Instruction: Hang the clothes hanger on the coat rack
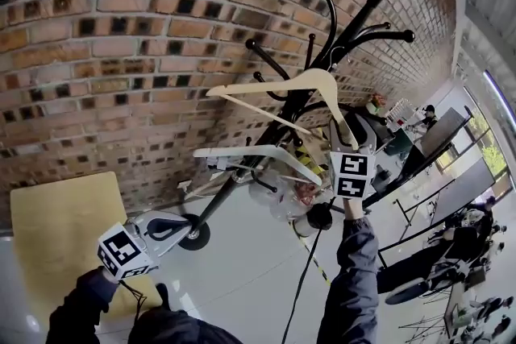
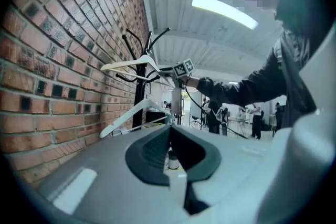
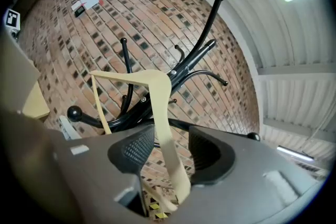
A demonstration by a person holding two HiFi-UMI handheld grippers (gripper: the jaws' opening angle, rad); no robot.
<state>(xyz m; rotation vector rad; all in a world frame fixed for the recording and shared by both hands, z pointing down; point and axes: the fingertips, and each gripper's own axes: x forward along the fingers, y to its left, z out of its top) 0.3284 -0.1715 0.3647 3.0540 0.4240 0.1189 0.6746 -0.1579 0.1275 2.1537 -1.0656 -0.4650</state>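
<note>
A cream wooden hanger [image 1: 310, 80] sits high on the black coat rack [image 1: 339, 36], its top against the rack's curved arms; its hook is hard to make out. My right gripper [image 1: 349, 147] is at the hanger's lower right arm. In the right gripper view that arm [image 3: 167, 139] runs between the two pads of the right gripper [image 3: 169, 147], with a gap on each side, so the jaws stand open around it. A white hanger [image 1: 250, 151] hangs lower on the rack. My left gripper [image 1: 181, 228] is low at the left, shut and empty, its tips [image 2: 170, 134] pointing toward the rack [image 2: 139, 92].
A brick wall [image 1: 121, 28] stands right behind the rack. A pale wooden tabletop [image 1: 64, 230] lies at the lower left. The rack's round base [image 1: 193, 236] rests on the grey floor. A black cable [image 1: 302, 278] hangs below the right arm. People and desks [image 1: 451, 254] fill the far right.
</note>
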